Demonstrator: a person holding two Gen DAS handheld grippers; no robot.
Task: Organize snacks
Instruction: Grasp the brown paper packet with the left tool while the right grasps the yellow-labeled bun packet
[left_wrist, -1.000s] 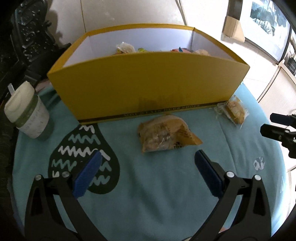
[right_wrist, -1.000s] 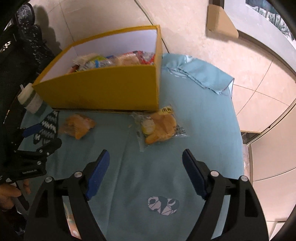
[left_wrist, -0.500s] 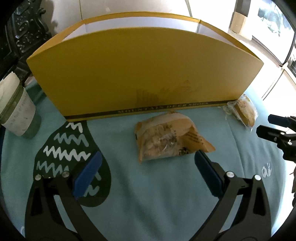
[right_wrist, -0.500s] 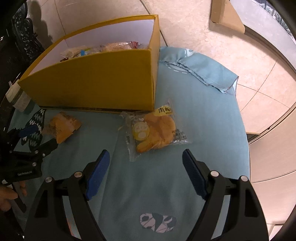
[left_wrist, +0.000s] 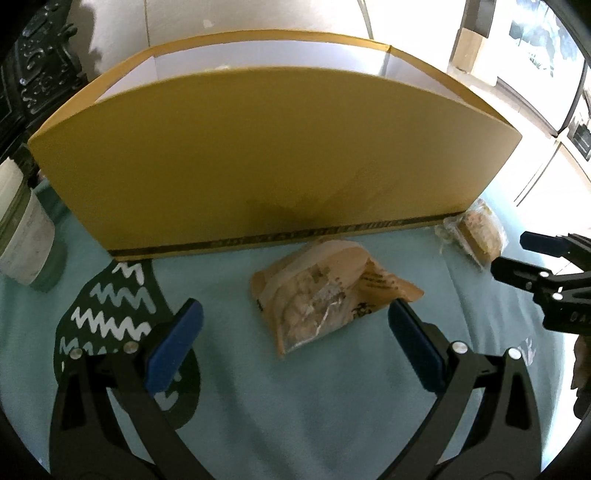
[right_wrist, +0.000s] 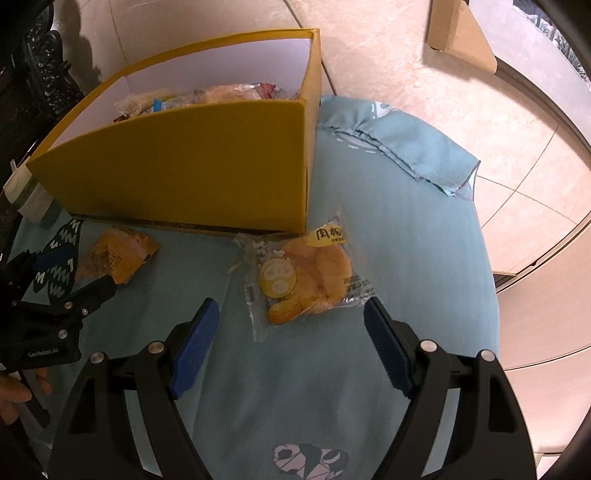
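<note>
A yellow cardboard box (left_wrist: 266, 155) stands on the teal cloth, with several snack packs inside it (right_wrist: 221, 96). An orange snack bag (left_wrist: 325, 291) lies in front of the box, just ahead of my open, empty left gripper (left_wrist: 291, 339). It also shows in the right wrist view (right_wrist: 118, 254). A clear pack of yellow pastry (right_wrist: 306, 277) lies by the box's right corner, just ahead of my open, empty right gripper (right_wrist: 291, 336). That pack also shows in the left wrist view (left_wrist: 476, 232), with the right gripper (left_wrist: 517, 258) next to it.
A white and green cup (left_wrist: 22, 229) stands left of the box. The round table's edge (right_wrist: 487, 266) drops to a tiled floor on the right. A cardboard piece (right_wrist: 458, 33) leans at the far wall. Dark ornate furniture (left_wrist: 33, 70) stands at back left.
Both grippers have moved forward and lower toward the snacks in front of them. The orange bag and the pastry pack now sit close to the fingertips. Both stay open.
</note>
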